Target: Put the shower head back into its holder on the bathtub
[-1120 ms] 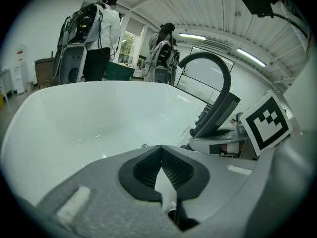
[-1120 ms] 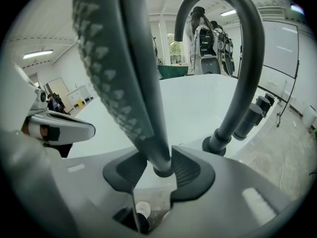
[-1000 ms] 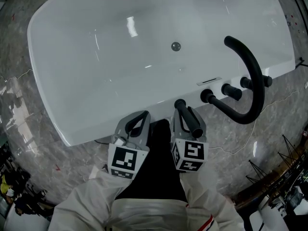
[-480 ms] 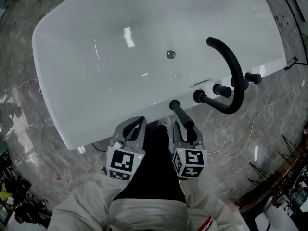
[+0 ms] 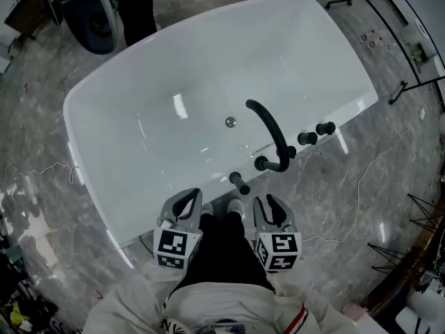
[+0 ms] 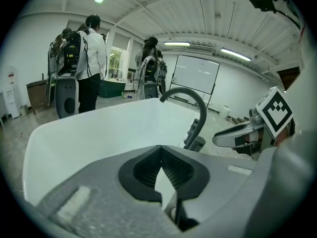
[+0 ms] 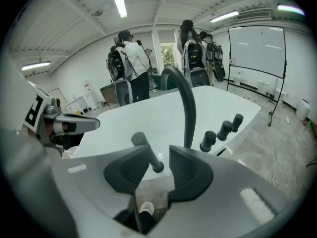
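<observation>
Shower head (image 5: 239, 183) upright on bathtub (image 5: 208, 82) rim

Looked down on a white bathtub (image 5: 139, 117). Found the shower head (image 5: 238, 181) slanting up from its near rim, the arched spout (image 5: 270, 134) beside it, two knobs (image 5: 306, 138) farther along that rim. Held the left gripper (image 5: 188, 196) and right gripper (image 5: 272, 202) just short of that rim, clear of the shower head. Had just been narrowing the right jaws, nothing between them.

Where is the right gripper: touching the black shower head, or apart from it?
Apart. The head view shows a gap between the right gripper and the shower head; the gripper's jaws, just now closing a little, hold nothing.
</observation>
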A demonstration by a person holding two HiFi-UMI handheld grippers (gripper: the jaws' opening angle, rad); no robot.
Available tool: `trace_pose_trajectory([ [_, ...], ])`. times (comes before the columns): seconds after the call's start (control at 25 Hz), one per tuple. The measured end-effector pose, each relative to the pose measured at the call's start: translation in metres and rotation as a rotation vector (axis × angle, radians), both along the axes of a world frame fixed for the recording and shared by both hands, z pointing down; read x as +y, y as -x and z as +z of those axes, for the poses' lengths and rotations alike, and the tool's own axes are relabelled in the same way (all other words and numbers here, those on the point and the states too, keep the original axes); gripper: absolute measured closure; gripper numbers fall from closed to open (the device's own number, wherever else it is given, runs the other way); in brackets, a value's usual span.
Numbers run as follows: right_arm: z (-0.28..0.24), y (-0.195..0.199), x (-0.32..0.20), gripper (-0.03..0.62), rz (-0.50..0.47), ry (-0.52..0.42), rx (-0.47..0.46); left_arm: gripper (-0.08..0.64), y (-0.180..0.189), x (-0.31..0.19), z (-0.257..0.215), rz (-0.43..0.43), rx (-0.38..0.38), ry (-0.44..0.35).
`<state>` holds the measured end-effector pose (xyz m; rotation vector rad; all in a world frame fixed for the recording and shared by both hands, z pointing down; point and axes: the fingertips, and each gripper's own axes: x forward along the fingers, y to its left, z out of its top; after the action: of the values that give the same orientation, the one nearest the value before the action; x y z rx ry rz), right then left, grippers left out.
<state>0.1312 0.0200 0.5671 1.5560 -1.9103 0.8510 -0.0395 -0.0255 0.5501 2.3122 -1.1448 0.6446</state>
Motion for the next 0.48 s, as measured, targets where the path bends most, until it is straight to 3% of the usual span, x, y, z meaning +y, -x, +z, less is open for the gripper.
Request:
trace_pose_trajectory([
  [0.48, -0.130, 0.002, -0.049, 0.513, -0.028, -0.231, -0.033, 0.557, -0.009, -0.016, -0.119, 0.010, 0.047, -0.133],
])
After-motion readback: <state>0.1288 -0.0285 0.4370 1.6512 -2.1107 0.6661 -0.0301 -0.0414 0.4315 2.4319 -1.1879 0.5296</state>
